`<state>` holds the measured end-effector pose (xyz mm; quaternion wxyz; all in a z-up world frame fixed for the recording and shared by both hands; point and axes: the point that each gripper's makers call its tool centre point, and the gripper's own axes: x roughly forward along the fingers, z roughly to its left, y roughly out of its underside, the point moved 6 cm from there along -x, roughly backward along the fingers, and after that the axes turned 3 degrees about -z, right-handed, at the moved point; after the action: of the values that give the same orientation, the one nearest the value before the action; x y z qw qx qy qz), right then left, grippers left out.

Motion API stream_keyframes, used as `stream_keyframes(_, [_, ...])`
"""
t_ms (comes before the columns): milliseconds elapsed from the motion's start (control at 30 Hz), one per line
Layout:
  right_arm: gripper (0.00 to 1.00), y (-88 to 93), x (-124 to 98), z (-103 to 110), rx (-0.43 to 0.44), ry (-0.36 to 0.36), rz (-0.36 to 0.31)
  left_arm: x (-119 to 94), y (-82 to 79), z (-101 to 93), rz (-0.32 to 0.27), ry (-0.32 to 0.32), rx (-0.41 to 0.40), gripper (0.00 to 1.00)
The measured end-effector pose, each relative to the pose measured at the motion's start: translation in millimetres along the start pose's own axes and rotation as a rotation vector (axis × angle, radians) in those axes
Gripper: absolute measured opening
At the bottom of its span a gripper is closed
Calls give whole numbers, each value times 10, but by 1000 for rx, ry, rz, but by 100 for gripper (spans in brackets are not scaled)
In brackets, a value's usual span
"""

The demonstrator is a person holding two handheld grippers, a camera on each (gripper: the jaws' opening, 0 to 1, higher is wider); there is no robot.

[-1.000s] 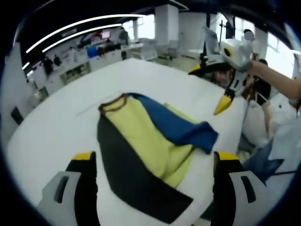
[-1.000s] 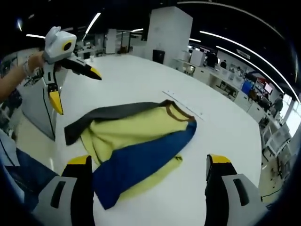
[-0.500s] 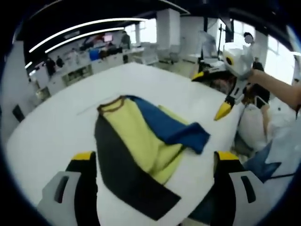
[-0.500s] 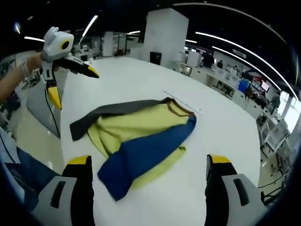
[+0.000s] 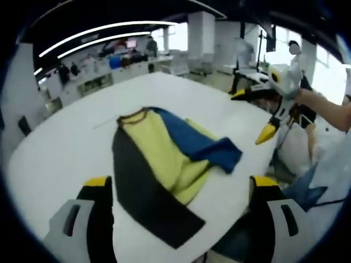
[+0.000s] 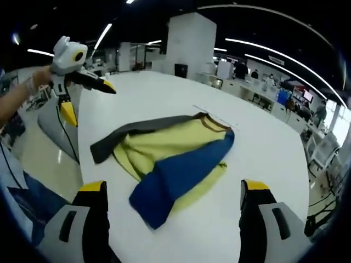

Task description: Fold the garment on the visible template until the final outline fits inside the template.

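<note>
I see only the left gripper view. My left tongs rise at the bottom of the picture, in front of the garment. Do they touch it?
Observer: No. In the right gripper view the left tongs hang in the air near the edge of the table, apart from the garment.
Operator: Are they open there?
Observer: Yes, the jaws are spread, and a hand holds the gripper from behind.
Operator: And the right tongs, seen from their own side?
Observer: The right tongs stand wide open with nothing gripped. The blue sleeve lies flat ahead of them, with its end nearest to them.
</note>
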<state>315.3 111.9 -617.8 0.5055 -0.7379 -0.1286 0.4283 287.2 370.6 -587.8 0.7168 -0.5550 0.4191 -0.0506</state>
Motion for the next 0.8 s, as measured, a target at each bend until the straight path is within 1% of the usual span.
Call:
stream_keyframes(33, [100, 9, -5, 4, 2, 3, 3, -10, 3, -1, -9, -5, -6, 100])
stream_keyframes(100, [100, 23, -24, 23, 2, 10, 0, -33, 31, -5, -14, -7, -45, 100])
stream_keyframes(300, [100, 76, -40, 45, 30, 17, -1, -83, 100, -33, -14, -22, -53, 100])
stream_keyframes(367, [100, 88, -50, 40, 49, 33, -14, -95, 124, -13, -21, -28, -64, 100])
stream_keyframes(567, [100, 184, -46, 75, 92, 27, -13, -105, 175, 46, -23, -35, -84, 100])
stream_keyframes(633, [100, 194, -30, 95, 96, 24, -13, -84, 187, 69, -31, -26, -97, 100])
stream_keyframes(733, [100, 195, -14, 107, 86, 22, -5, -69, 204, 94, -19, -27, -103, 100])
stream_keyframes(800, [100, 189, -7, 108, 86, 19, -5, -73, 198, 105, -23, -28, -107, 100])
